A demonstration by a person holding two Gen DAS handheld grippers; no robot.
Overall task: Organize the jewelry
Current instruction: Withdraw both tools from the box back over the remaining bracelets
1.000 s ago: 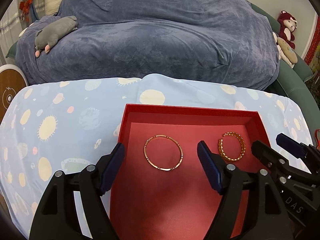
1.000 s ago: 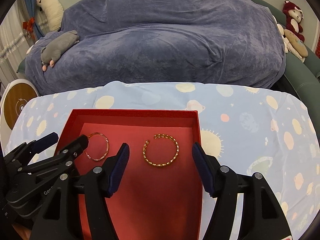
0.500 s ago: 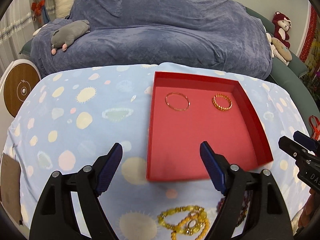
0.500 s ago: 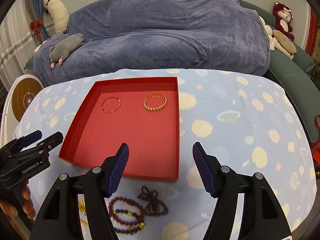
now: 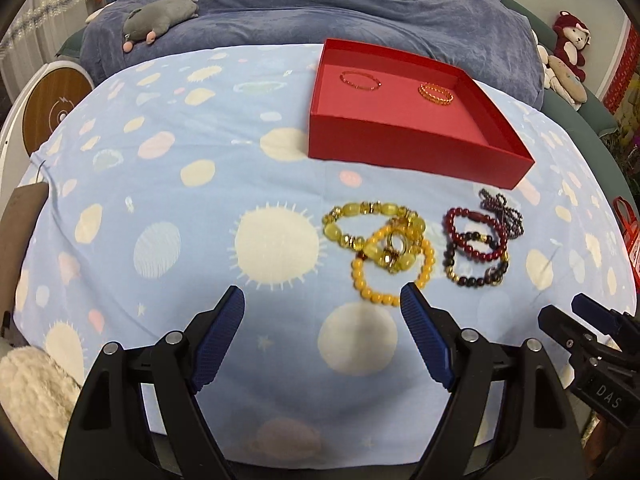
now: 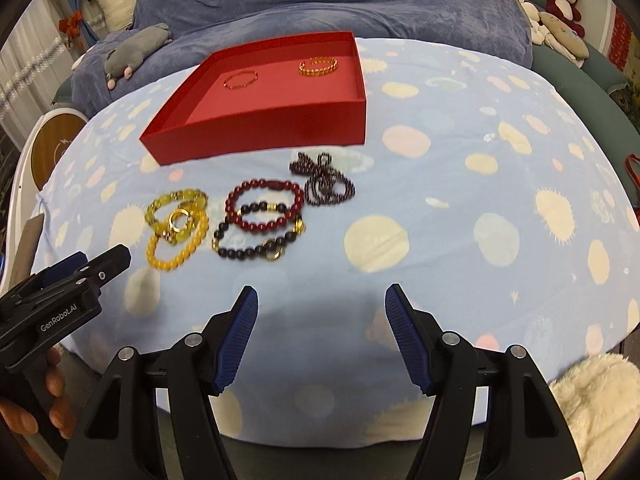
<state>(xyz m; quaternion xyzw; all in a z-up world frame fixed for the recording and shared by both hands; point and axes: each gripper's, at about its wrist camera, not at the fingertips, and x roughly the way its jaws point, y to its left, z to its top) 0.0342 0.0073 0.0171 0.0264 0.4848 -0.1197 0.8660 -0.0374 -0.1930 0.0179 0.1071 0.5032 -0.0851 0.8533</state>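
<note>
A red tray [image 5: 400, 148] [image 6: 260, 132] sits on the blue patterned cloth and holds a thin gold bangle [image 5: 360, 80] [image 6: 241, 80] and a chunky gold bangle [image 5: 436, 93] [image 6: 319, 66]. In front of it lie tangled yellow bead bracelets [image 5: 362, 208] [image 6: 168, 264], a red bead bracelet [image 5: 476, 254] [image 6: 260, 226], a dark bead bracelet [image 5: 472, 280] [image 6: 240, 254] and a dark purple bead string [image 5: 500, 208] [image 6: 324, 184]. My left gripper [image 5: 322, 292] [image 6: 100, 256] is open and empty, just short of the yellow beads. My right gripper [image 6: 322, 291] [image 5: 564, 308] is open and empty, nearer than the dark beads.
A blue-covered sofa [image 5: 320, 4] with a grey plush [image 5: 160, 12] stands behind the table, with red and beige plush toys [image 5: 568, 40] at the right. A round wooden disc [image 5: 52, 108] is at the left. White fleece [image 6: 588, 396] lies at the near edge. A hand [image 6: 52, 404] holds the left gripper.
Both grippers have drawn back from over the red tray toward the table's near edge. The bead bracelets have come into view in front of them. The two bangles stay in the tray.
</note>
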